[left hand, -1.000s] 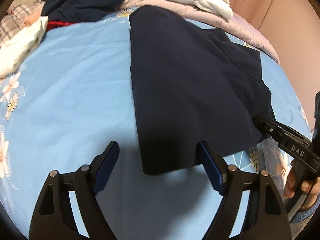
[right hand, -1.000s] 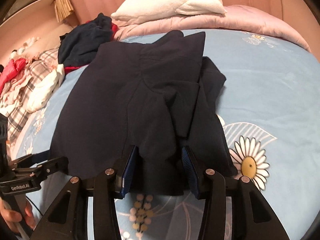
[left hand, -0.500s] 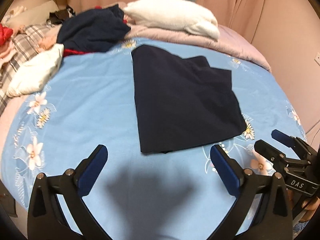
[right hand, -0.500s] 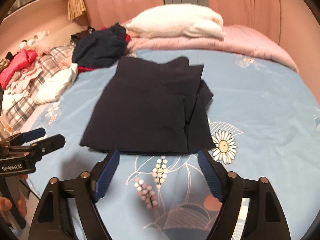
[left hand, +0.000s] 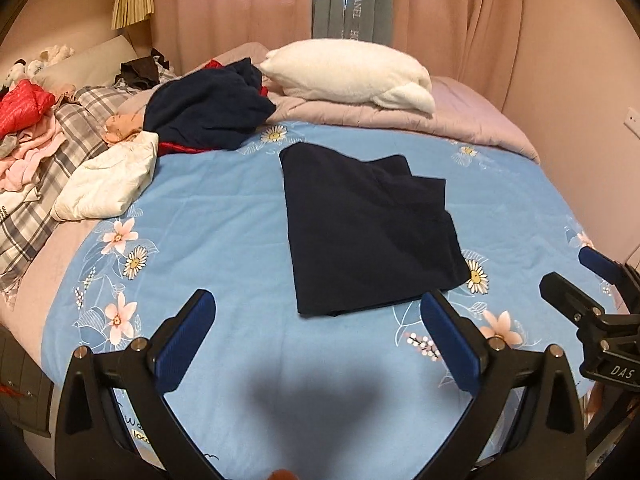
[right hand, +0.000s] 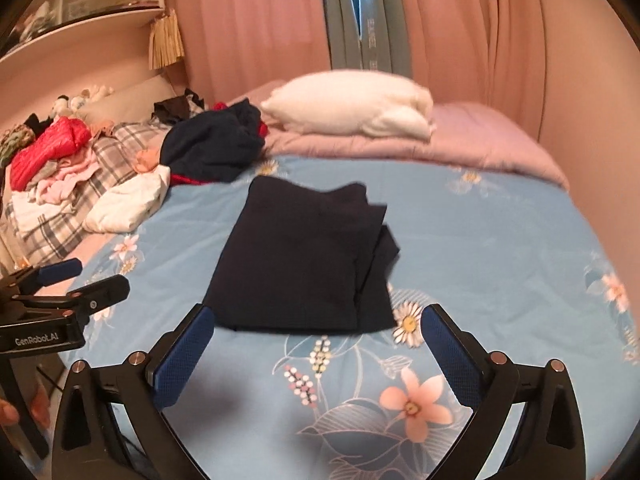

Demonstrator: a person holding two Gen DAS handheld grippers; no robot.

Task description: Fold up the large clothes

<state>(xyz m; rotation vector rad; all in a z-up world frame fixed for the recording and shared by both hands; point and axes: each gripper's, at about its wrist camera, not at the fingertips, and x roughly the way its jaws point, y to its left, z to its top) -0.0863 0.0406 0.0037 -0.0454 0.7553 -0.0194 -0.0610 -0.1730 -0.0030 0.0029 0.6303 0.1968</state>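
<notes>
Bedsheet blue, floral; curtains pink.

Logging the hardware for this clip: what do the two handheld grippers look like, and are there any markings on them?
Both are black plastic frames with silver pivot screws and two fingers faced with textured blue pads. The left gripper shows white "GenRobot.AI" lettering on its side in the right wrist view; the right gripper shows "DAS" in the left wrist view. No sleeves visible.

Your right gripper has just spread its empty fingers, the folded navy garment lying at twelve o'clock on the bed.
</notes>
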